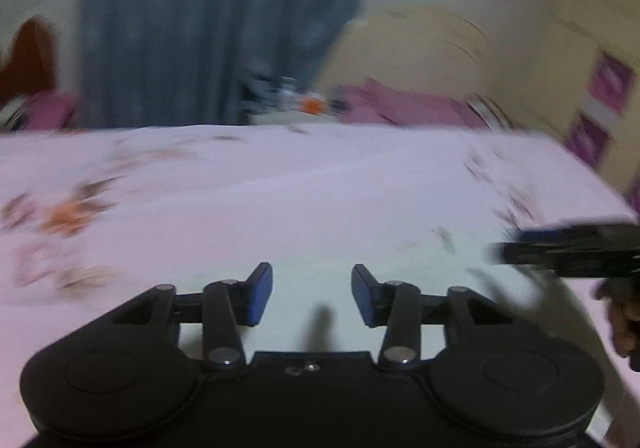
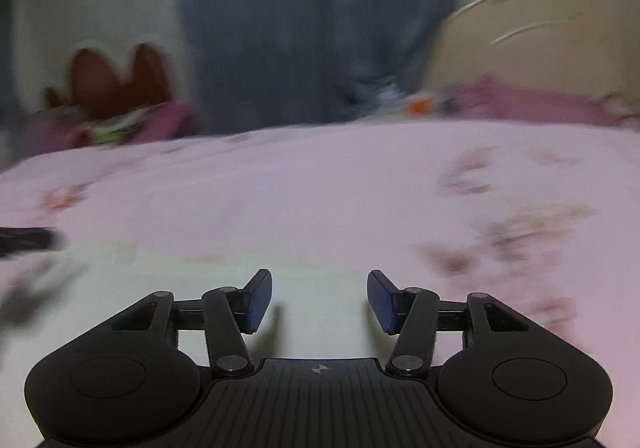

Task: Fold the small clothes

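Both views are motion-blurred. A pale whitish cloth lies flat on the pink flowered bedsheet, right under and ahead of both grippers; its edges are too smeared to trace. My left gripper is open above it, with only cloth showing between the blue pads. My right gripper is also open over the same pale cloth, holding nothing. In the left wrist view the right gripper reaches in from the right edge, a hand behind it. The left gripper's tip shows at the left edge of the right wrist view.
A blue-grey curtain hangs behind the bed. Pink pillows and a cream headboard lie at the far right. A dark red object sits at the far left. Small items stand beyond the bed's far edge.
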{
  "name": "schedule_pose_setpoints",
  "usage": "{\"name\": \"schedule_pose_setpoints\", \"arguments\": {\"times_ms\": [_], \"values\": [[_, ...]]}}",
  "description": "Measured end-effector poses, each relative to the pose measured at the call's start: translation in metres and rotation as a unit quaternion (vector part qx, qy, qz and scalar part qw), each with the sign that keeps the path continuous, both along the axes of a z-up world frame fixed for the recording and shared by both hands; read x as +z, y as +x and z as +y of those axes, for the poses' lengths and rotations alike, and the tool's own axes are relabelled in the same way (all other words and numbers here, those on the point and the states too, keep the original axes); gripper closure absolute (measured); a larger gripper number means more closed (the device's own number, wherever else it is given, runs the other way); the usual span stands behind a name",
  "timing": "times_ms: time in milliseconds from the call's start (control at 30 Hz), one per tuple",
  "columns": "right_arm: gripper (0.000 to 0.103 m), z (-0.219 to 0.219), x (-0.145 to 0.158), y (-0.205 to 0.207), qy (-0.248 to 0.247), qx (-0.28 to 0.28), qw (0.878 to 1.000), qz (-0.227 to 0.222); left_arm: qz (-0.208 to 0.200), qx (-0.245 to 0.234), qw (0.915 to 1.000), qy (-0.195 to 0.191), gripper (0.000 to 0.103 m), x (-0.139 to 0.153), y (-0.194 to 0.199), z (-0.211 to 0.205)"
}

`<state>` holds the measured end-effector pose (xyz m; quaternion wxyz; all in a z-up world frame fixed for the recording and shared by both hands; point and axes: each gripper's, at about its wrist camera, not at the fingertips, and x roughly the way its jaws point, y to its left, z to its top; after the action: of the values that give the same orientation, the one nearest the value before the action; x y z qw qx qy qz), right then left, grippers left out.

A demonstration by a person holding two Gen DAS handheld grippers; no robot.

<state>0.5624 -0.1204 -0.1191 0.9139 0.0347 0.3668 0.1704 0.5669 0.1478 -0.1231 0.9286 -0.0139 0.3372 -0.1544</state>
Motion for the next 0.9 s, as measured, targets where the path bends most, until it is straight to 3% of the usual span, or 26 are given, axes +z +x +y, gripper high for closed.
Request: {"name": "schedule_pose_setpoints", "arguments": {"times_ms": [100,200,267,333,367,467,500,567,633,667,733,833,900], "values": [[0.050,0.045,-0.014,-0.001,-0.004,0.065,0.998,0.014,0.011,-0.019,0.9998,0.000,0.050,-0.016,0.004,-0.025],[0.050,0.045,-0.022,-0.006,-0.018,0.084,0.996,0.008,0.014,0.017,0.9995,0.023,0.050,-0.028,0.002,-0.005],[0.050,0.020,-0.022,-0.008,-0.037,0.041,0.998,0.002,0.020,0.056,0.9979,0.023,0.052,-0.035,-0.004,0.028],[0.050,-0.022,-0.028,-0.001,-0.073,-0.048,0.996,0.014,0.022,0.067,0.9975,0.004,0.056,-0.037,-0.009,0.053],[0.050,-0.044,-0.032,0.000,-0.050,-0.072,0.996,0.032,0.025,0.070,0.9972,0.007,0.058,-0.034,-0.009,0.055],[0.050,-0.053,-0.020,-0.008,-0.029,-0.075,0.996,0.031,-0.011,0.078,0.9969,0.010,0.051,-0.009,-0.021,0.040],[0.050,-0.048,-0.012,-0.018,-0.020,-0.059,0.998,0.013,-0.032,0.071,0.9969,-0.002,0.045,0.000,-0.029,0.030],[0.050,-0.025,-0.003,-0.036,0.004,-0.008,1.000,-0.001,-0.037,0.044,0.9980,-0.025,0.038,0.006,-0.038,0.009],[0.052,0.006,-0.006,-0.048,-0.009,0.048,0.999,-0.001,-0.025,0.006,0.9995,-0.016,0.040,0.000,-0.043,-0.022],[0.057,0.021,-0.010,-0.054,-0.019,0.071,0.997,0.000,-0.016,-0.008,0.9997,-0.014,0.042,-0.005,-0.045,-0.033],[0.061,0.032,-0.018,-0.062,-0.023,0.088,0.996,0.010,0.004,-0.019,0.9997,-0.016,0.050,-0.016,-0.046,-0.042],[0.061,0.021,-0.026,-0.068,-0.041,0.076,0.996,0.009,0.020,0.010,0.9997,-0.011,0.053,-0.030,-0.051,-0.025],[0.061,-0.001,-0.027,-0.071,-0.057,0.033,0.998,0.011,0.025,0.037,0.9988,-0.018,0.059,-0.033,-0.053,0.001]]}}
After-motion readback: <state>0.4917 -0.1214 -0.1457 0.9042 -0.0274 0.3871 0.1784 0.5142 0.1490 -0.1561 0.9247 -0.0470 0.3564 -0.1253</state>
